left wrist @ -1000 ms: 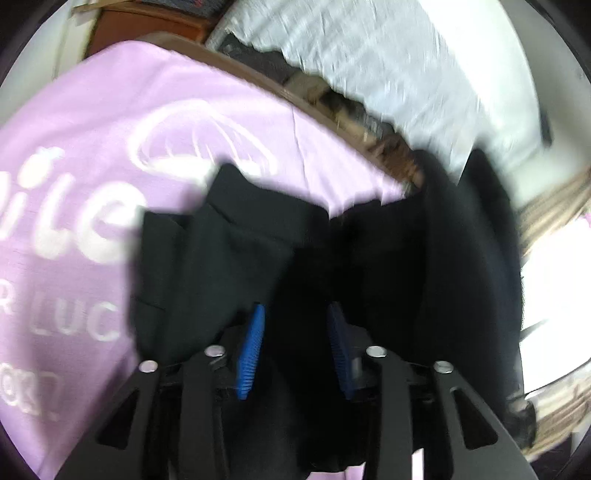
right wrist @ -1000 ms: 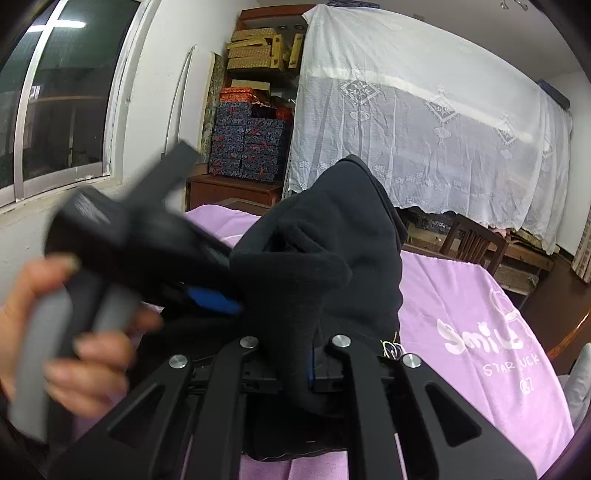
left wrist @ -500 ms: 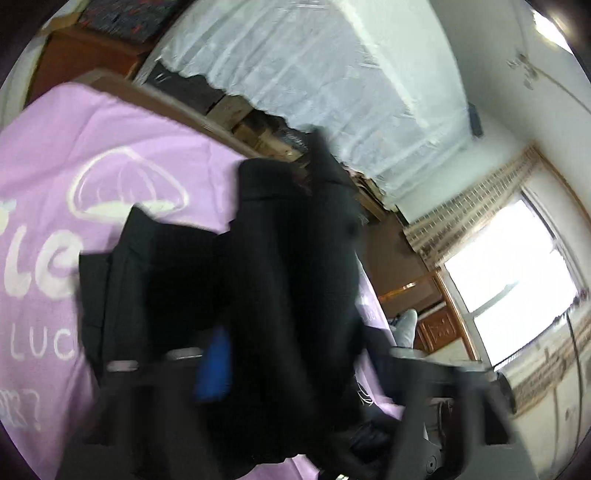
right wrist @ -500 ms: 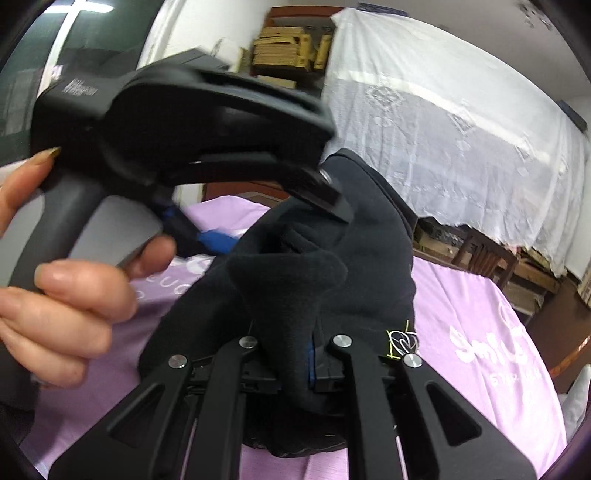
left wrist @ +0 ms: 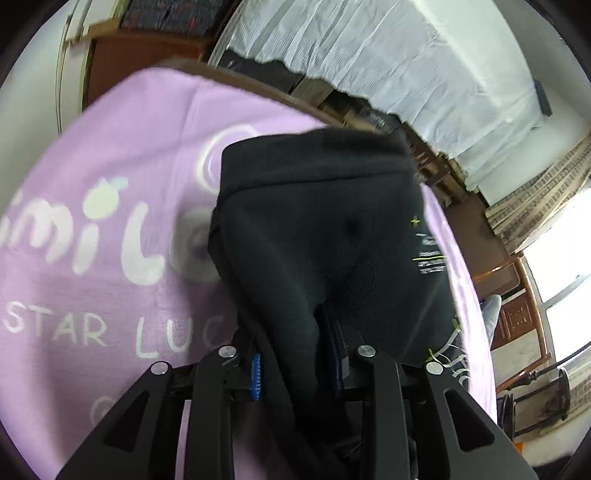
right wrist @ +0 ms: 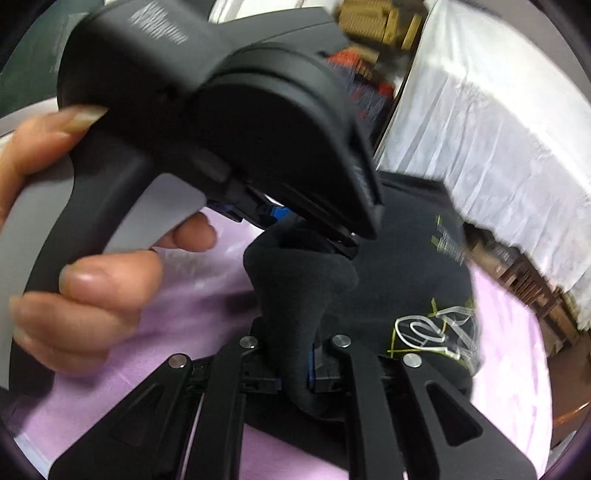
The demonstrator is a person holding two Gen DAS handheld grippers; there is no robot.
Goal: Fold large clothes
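A black garment (left wrist: 332, 229) with yellow and white print hangs bunched over a purple cloth (left wrist: 110, 184) with white lettering. A fold of it fills the space between my left gripper's (left wrist: 295, 373) blue pads (left wrist: 256, 376), and the jaws are closing on it. In the right wrist view the garment (right wrist: 406, 288) spreads over the purple cloth (right wrist: 184, 314). My right gripper (right wrist: 295, 369) is shut on a thick roll of it. Just above that roll, a hand (right wrist: 74, 288) holds the left gripper, whose tips meet the same roll.
A white lace cover (left wrist: 406, 55) drapes furniture behind the table, with a wooden cabinet (left wrist: 122, 62) to its left. A bright window (left wrist: 561, 277) is at the right. Stacked boxes (right wrist: 369, 22) stand at the back. The table's wooden edge (left wrist: 295, 103) curves past the cloth.
The left jaws have drawn in on the black fabric. The left gripper has come much closer to the right one, and the garment now shows its printed side, lower over the cloth.
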